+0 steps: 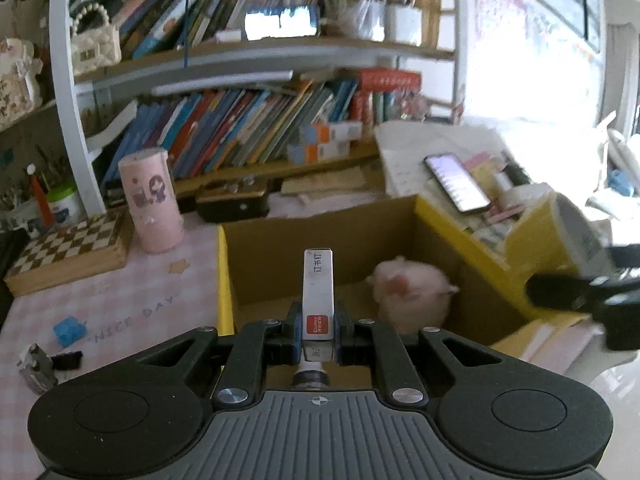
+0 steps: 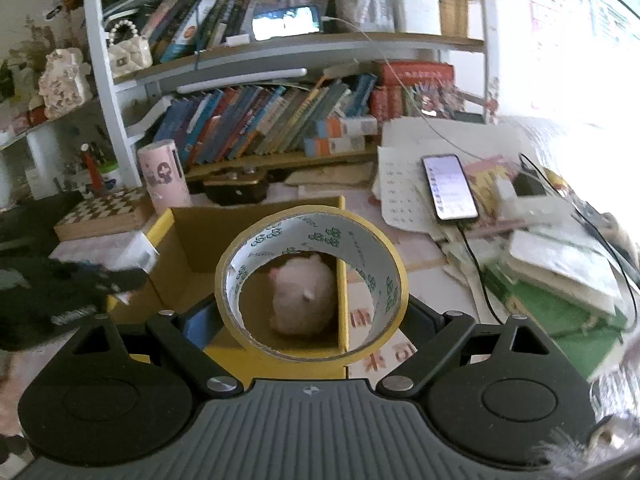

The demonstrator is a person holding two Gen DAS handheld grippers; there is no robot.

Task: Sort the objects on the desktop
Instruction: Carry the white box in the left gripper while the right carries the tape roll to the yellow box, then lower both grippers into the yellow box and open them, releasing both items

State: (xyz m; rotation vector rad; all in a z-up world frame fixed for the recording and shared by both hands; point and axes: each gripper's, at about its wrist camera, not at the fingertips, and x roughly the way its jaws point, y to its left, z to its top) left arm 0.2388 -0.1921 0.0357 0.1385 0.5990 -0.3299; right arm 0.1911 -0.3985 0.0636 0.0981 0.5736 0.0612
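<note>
My left gripper (image 1: 318,340) is shut on a small white staple box (image 1: 318,292) with a red label, held upright over the open cardboard box (image 1: 280,236). A pink plush toy (image 1: 412,294) lies inside the box. My right gripper (image 2: 312,320) is shut on a roll of yellow tape (image 2: 312,284), held on edge above the same cardboard box (image 2: 200,236). The plush toy (image 2: 304,300) shows through the roll's hole. The right gripper shows at the right edge of the left wrist view (image 1: 580,292). The left gripper shows at the left of the right wrist view (image 2: 72,284).
A pink cylinder (image 1: 152,200), a chessboard box (image 1: 68,252), a blue eraser (image 1: 70,330) and a small toy car (image 1: 36,366) lie on the pink checked tablecloth. A phone (image 2: 450,186) lies on papers at the right. Bookshelves (image 1: 260,128) stand behind.
</note>
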